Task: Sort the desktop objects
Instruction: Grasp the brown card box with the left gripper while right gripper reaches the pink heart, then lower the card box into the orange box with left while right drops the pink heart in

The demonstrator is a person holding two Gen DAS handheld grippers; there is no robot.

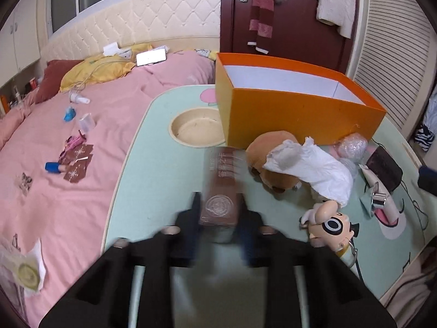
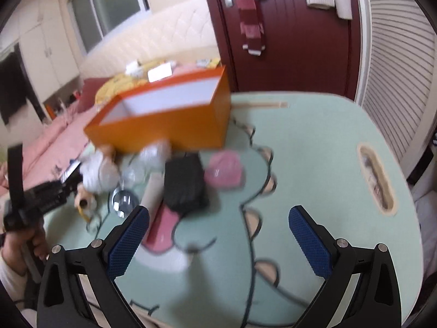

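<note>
Brown long box [image 1: 220,191] sits clamped between the left gripper [image 1: 218,207] fingers, blurred, its far end pointing toward the orange box [image 1: 297,114]. Whether it is lifted off the table or resting on it, cannot tell. Orange box stands open-topped at the far side of the green table [image 1: 142,169], white inside; what it holds is hidden. Beige bowl [image 1: 195,128] just left of the orange box, set in the table. Right of the brown box: a brown plush toy [image 1: 262,150] with a white cloth [image 1: 319,169] draped over it, a cartoon figure keychain [image 1: 330,224] nearer the camera, a black pouch [image 1: 383,166] and a clear plastic wad [image 1: 352,143] against the orange box.

Right gripper [image 2: 218,235] is wide open, blue pads [image 2: 128,243] well apart, nothing between them, hovering over bare green table. Ahead of it in the right wrist view: black pouch, a pink bundle [image 2: 224,170] beside it, all blurred. A hand [image 2: 24,243] at the left edge holds the other gripper's handle. Pink bed [image 1: 68,142] lies left of the table with small items scattered.
</note>
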